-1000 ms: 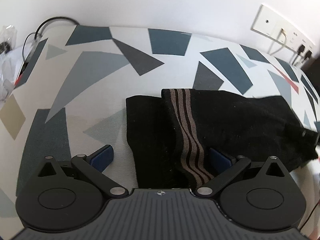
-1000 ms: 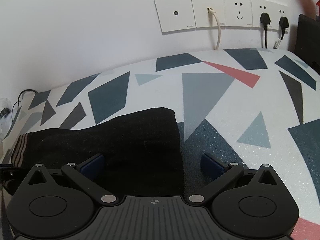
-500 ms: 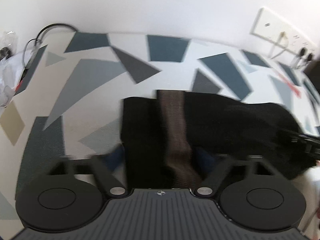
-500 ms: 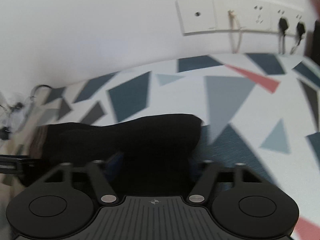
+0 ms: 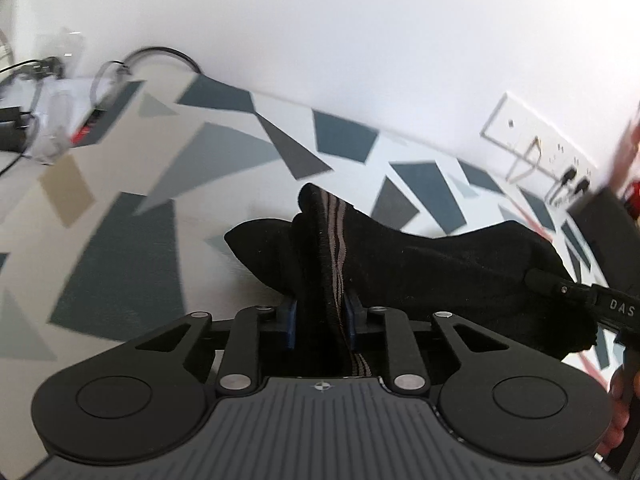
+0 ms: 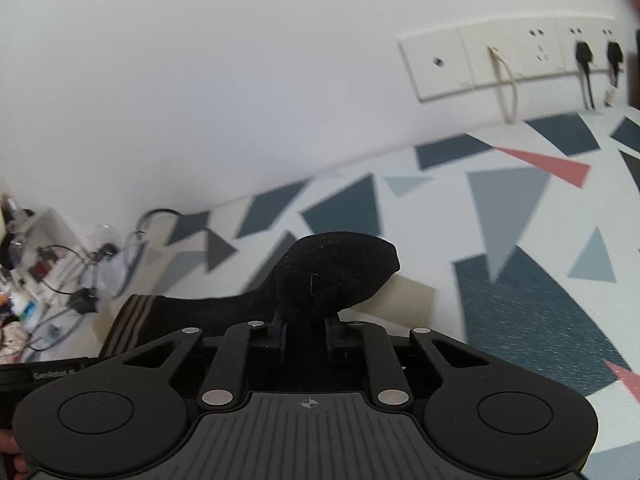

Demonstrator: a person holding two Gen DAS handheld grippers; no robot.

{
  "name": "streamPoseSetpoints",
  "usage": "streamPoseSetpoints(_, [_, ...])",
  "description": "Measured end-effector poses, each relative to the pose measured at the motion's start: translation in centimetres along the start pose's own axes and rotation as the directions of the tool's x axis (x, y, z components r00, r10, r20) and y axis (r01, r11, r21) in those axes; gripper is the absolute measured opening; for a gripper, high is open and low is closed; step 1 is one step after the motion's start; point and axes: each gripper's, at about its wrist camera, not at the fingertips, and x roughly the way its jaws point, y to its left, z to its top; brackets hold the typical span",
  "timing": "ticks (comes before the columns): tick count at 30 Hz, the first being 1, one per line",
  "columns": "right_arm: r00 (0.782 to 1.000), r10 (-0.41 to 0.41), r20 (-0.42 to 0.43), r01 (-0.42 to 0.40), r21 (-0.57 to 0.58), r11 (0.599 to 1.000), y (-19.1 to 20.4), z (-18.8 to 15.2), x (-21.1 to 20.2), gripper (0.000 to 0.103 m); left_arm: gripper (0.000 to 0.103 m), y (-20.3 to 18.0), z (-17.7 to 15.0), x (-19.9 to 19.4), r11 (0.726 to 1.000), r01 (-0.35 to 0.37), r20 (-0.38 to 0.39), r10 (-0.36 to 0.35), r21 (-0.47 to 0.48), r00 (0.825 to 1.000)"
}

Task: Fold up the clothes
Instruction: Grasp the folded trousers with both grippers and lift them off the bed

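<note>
- Left tongs (image 5: 319,322) pinch the black garment (image 5: 420,268) at its striped band (image 5: 338,248); right tongs (image 6: 306,330) pinch the plain far end.
- Garment raised off the patterned surface (image 5: 120,248), slung between both, probably to carry one edge over.
- A second ago: tongs spread, garment flat.

Black garment (image 5: 440,264) between closed jaws

Garment (image 5: 420,264) above table (image 5: 120,280) — outlets (image 6: 508,60) behind, cables (image 6: 72,280) left
</note>
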Motion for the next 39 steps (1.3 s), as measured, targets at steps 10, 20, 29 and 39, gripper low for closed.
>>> streamPoseSetpoints(10, [0.981,0.177,-0.073,-0.184,-0.098,0.978,4.9,0.2,1.5,0.014,0.021,2.4,-2.0,-8.8,0.973,-0.176,0.117,0.194,-0.149,0.974])
streamPoseSetpoints(20, [0.841,0.436,-0.321,-0.522,-0.27,0.809,14.7,-2.1,1.4,0.014,0.021,4.4,-10.4,-21.0,0.82,-0.381,0.144,0.478,-0.427,0.867])
streamPoseSetpoints(29, [0.697,0.52,-0.494,-0.707,-0.35,0.615,28.3,-9.8,-2.7,0.014,0.02,8.7,-20.0,-33.3,0.641,-0.437,0.138,0.647,-0.631,0.75])
streamPoseSetpoints(39, [0.555,0.541,-0.632,-0.83,-0.387,0.401,45.5,-24.8,-14.5,0.014,0.02,15.1,-31.5,-51.4,0.476,-0.475,0.116,0.786,-0.741,0.607])
